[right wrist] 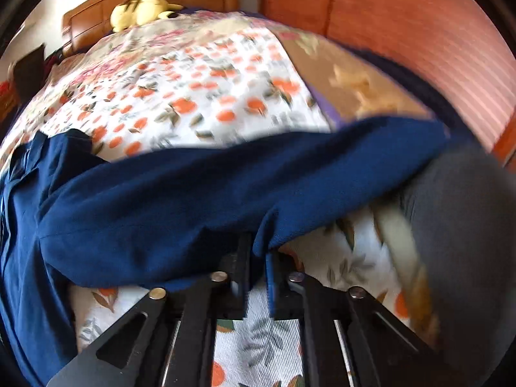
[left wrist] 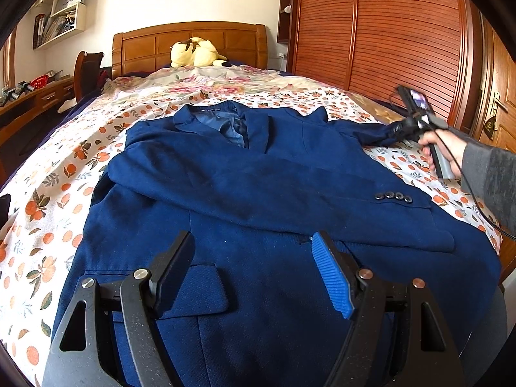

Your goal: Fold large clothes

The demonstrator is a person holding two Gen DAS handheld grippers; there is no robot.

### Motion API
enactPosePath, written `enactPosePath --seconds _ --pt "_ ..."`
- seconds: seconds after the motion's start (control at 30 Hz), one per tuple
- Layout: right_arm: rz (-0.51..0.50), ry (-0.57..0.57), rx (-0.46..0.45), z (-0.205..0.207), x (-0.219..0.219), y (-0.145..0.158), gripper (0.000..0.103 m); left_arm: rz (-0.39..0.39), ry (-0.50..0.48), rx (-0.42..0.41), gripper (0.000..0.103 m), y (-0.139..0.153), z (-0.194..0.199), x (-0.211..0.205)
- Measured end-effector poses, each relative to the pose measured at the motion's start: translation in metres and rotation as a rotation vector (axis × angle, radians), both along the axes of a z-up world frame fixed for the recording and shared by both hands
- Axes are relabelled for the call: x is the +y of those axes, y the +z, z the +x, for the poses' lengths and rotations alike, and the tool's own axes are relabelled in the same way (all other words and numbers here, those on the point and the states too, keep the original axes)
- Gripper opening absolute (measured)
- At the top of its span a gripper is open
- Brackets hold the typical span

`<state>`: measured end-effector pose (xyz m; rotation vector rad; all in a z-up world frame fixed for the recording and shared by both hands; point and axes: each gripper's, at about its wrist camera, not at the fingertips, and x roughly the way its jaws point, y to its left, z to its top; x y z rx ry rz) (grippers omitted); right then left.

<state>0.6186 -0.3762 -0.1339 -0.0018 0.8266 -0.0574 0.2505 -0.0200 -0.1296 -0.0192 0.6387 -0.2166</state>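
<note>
Jaws of the right gripper pinch the sleeve; the left gripper hovers agape over the hem. The blazer lies face-up on the bed — collar toward the headboard, long axis along the mattress. Risk: a thin edge-grip may slip — or drag the body askew.

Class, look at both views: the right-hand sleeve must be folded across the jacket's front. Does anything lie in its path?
Nothing visible does. The right gripper is shut on the sleeve, and the jacket front carries only the other sleeve, already folded flat. The open left gripper hovers over the hem, clear of the chest.
</note>
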Motion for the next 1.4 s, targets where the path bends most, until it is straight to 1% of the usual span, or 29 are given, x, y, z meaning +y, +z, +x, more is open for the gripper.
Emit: enactPosePath --seconds 0.1,0.17,0.23,0.33,0.4,0.5,0.6,0.67,0.73,0.77,0.83,0.93,0.97,1.0,1.03,1.07,1.1,1.23,1.4 --pt "-0.016 0.059 -0.08 -0.01 0.018 0.029 0.004 0.0 -0.002 -0.001 0.076 0.0 -0.001 0.0" --pt "-0.024 0.125 -0.121 -0.021 0.036 0.048 0.004 0.002 -0.001 -0.001 0.076 0.0 0.0 -0.001" --pt "-0.032 0.2 -0.166 -0.039 0.058 0.067 0.004 0.002 0.001 -0.003 0.076 0.001 -0.001 -0.001" --pt "-0.013 0.32 -0.209 -0.072 0.089 0.084 0.004 0.003 0.003 -0.005 0.076 0.001 -0.002 -0.001" --pt "-0.022 0.413 -0.208 -0.097 0.117 0.086 0.004 0.002 0.003 -0.006 0.076 0.001 -0.002 -0.001" --pt "-0.056 0.535 -0.186 -0.133 0.152 0.077 0.004 0.002 0.003 -0.005 0.076 0.001 -0.002 -0.001" --pt "-0.122 0.607 -0.153 -0.154 0.173 0.061 0.004 0.003 0.002 -0.006 0.076 0.002 -0.002 -0.001" --pt "-0.153 0.614 -0.132 -0.159 0.176 0.054 0.004 0.004 0.001 -0.007 0.076 0.002 -0.002 -0.001" --pt "-0.162 0.599 -0.118 -0.161 0.176 0.051 0.004 0.006 0.001 -0.008 0.076 0.002 -0.003 -0.001" --pt "-0.162 0.59 -0.114 -0.16 0.176 0.054 0.008 0.006 0.001 -0.009 0.076 0.002 -0.003 -0.001" --pt "-0.154 0.575 -0.116 -0.162 0.176 0.059 0.01 0.005 0.0 -0.008 0.076 0.002 -0.003 -0.001" --pt "-0.146 0.564 -0.13 -0.165 0.187 0.076 0.016 0.006 0.0 -0.007 0.076 0.002 -0.003 -0.002" --pt "-0.14 0.565 -0.145 -0.171 0.189 0.084 0.02 0.007 0.0 -0.008 0.076 0.002 -0.003 -0.002" --pt "-0.136 0.568 -0.163 -0.176 0.19 0.089 0.027 0.007 -0.001 -0.009 0.076 0.003 -0.003 -0.003" --pt "-0.131 0.573 -0.187 -0.183 0.191 0.094 0.032 0.008 -0.002 -0.01 0.076 0.003 -0.003 -0.003" --pt "-0.123 0.578 -0.205 -0.19 0.189 0.096 0.043 0.008 -0.002 -0.01 0.076 0.003 -0.003 -0.003" --pt "-0.117 0.582 -0.22 -0.193 0.19 0.1 0.049 0.009 -0.002 -0.011 0.076 0.003 -0.003 -0.004" --pt "-0.117 0.566 -0.247 -0.194 0.182 0.101 0.057 0.008 -0.002 -0.01 0.076 0.003 -0.003 -0.004" --pt "-0.12 0.499 -0.242 -0.173 0.167 0.089 0.062 0.008 -0.003 -0.01 0.076 0.003 -0.003 -0.004"
